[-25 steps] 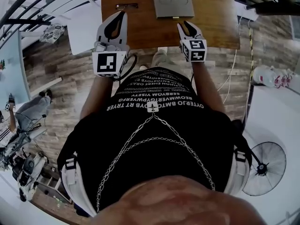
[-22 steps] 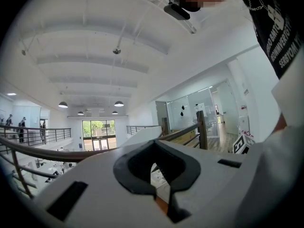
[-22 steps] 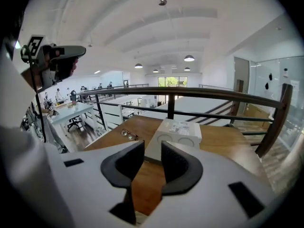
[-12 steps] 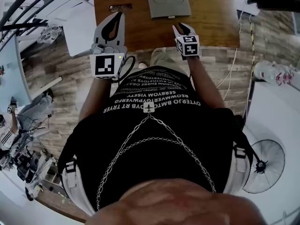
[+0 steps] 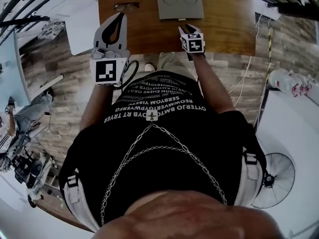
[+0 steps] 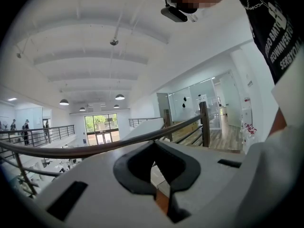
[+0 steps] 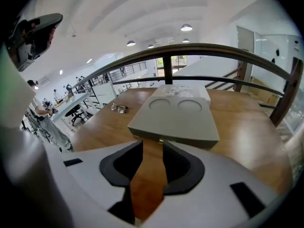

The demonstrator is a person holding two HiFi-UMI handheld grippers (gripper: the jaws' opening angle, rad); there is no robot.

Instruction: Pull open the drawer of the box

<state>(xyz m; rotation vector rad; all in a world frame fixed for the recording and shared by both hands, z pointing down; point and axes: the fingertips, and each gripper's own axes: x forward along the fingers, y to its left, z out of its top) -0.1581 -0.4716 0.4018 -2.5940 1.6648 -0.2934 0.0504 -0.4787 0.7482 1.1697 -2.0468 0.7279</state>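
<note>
**Right gripper opens before box**

The right gripper [image 7: 153, 142], jaws parted and just opening over bare table [image 7: 247, 141], faces the grey box [image 7: 175, 118] directly ahead, its drawer [image 7: 190, 140] shut. The left gripper [image 6: 154, 141], jaws together and empty, hangs to its left.

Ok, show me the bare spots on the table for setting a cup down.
Widest: bare table right of the box, out to the right edge. Also the patch between the glasses, the box and the near edge. Crowded: the strip before the box, where the right claw, jaws just opening and empty, points at it.
</note>
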